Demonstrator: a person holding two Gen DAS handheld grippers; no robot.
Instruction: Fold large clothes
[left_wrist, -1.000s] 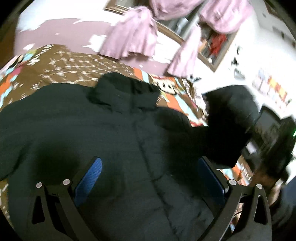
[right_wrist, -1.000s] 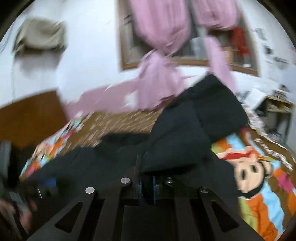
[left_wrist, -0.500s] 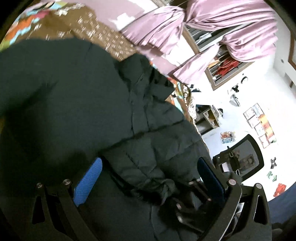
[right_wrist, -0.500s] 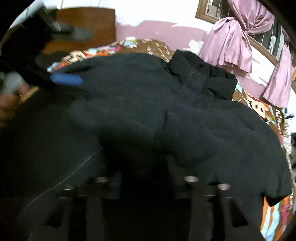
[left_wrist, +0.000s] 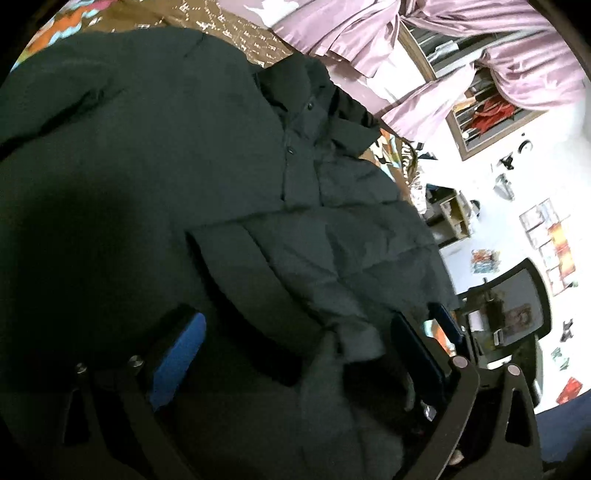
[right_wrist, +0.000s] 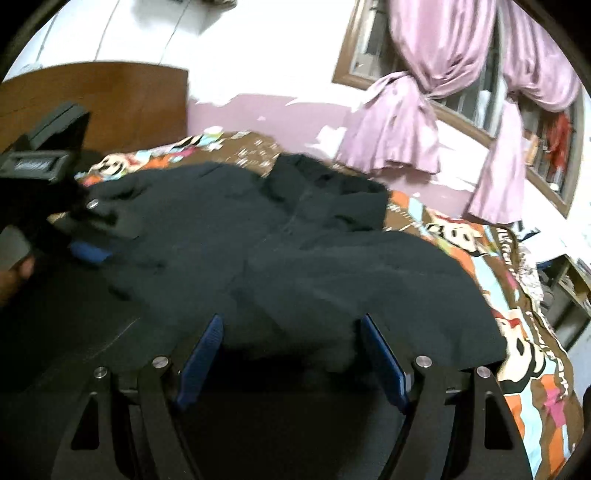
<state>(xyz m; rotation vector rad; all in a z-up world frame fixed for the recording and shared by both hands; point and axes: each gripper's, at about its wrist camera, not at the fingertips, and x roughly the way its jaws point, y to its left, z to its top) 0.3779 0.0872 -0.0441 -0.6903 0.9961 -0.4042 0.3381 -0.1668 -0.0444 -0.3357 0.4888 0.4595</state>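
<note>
1. My right tool points forward and down, its blue pads standing wide apart; the jaws are opening, and neither pad presses on anything.
2. My left tool also tilts downward, jaws spread wide, one blue pad clear to see, the other in shadow.
3. From the right wrist view, the left tool sits at the far left, with part of my hand gripping it.

Black puffer jacket hem cut off by lower frame edge in both views — small wall pictures unreadable, left gripper motion-blurred, mostly out of frame.
</note>
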